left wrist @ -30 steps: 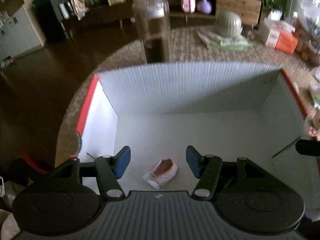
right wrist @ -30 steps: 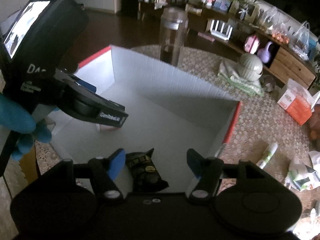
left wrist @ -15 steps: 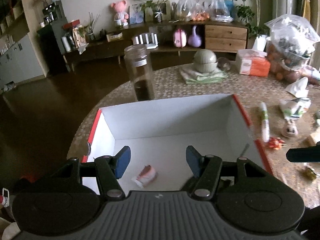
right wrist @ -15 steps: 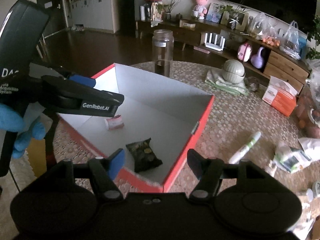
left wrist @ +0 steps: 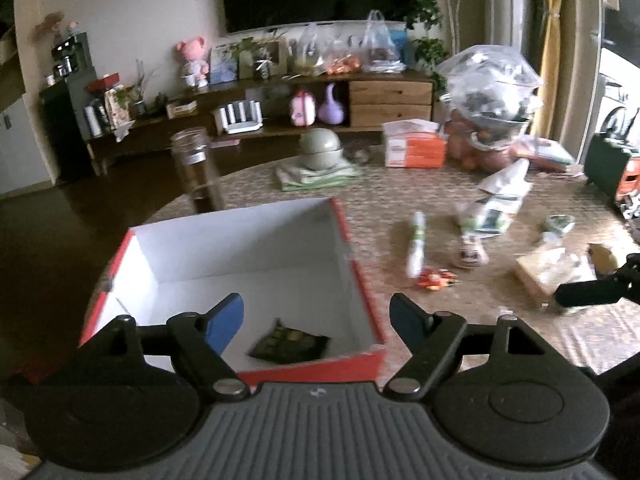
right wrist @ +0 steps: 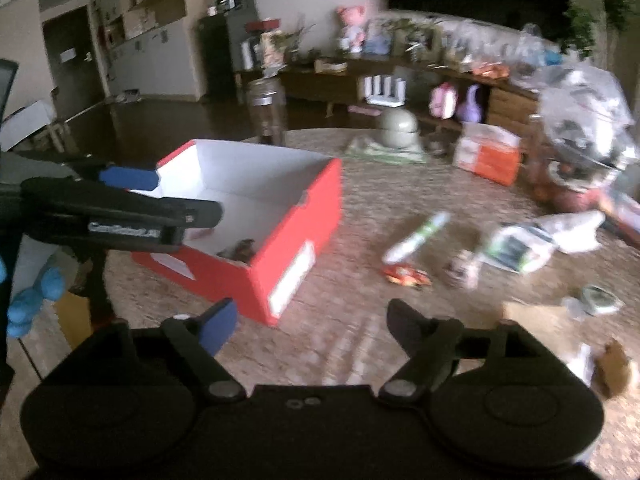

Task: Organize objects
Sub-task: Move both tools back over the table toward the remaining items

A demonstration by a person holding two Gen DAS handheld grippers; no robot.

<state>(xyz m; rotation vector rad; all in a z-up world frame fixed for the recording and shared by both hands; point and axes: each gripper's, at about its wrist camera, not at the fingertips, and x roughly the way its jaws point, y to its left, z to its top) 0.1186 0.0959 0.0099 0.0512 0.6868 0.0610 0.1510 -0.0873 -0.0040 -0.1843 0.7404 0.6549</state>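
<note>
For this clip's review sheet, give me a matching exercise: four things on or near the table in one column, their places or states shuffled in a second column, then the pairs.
Things:
1. dark packet
2. glass jar
3. white tube
4. left gripper

Places or states:
A. lying on the table, right of the red box
B. open and empty, above the box's near edge
C. inside the box, on its floor
D. standing behind the box

Pairs: 1-C, 2-D, 3-A, 4-B

A packet (left wrist: 289,345) lies in the box (left wrist: 360,280); a jar (left wrist: 196,168) stands behind it, a tube (left wrist: 416,240) to its right.
</note>
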